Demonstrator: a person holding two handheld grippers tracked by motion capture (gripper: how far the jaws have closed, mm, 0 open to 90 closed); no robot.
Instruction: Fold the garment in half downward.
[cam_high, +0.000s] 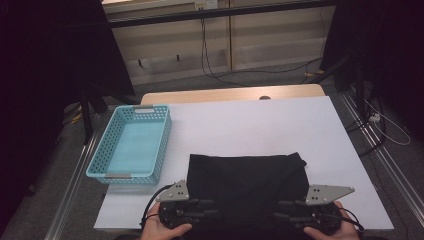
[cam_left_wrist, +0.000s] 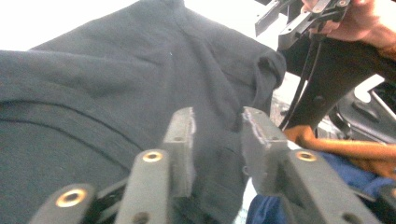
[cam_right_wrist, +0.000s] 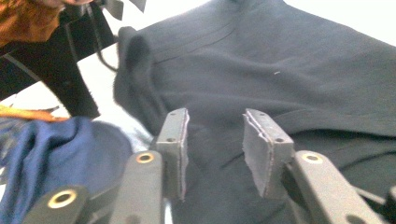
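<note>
i held both grippers at the near edge of the black garment (cam_high: 246, 177), which lay folded on the white table (cam_high: 260, 120) beside the blue basket (cam_high: 131, 145). my left gripper (cam_left_wrist: 217, 128) and right gripper (cam_right_wrist: 215, 128) stood parted over the cloth, gripping nothing. a shallow bite might have caught one layer only and undone the fold. the hem under my hands looked hidden, maybe bunched.
</note>
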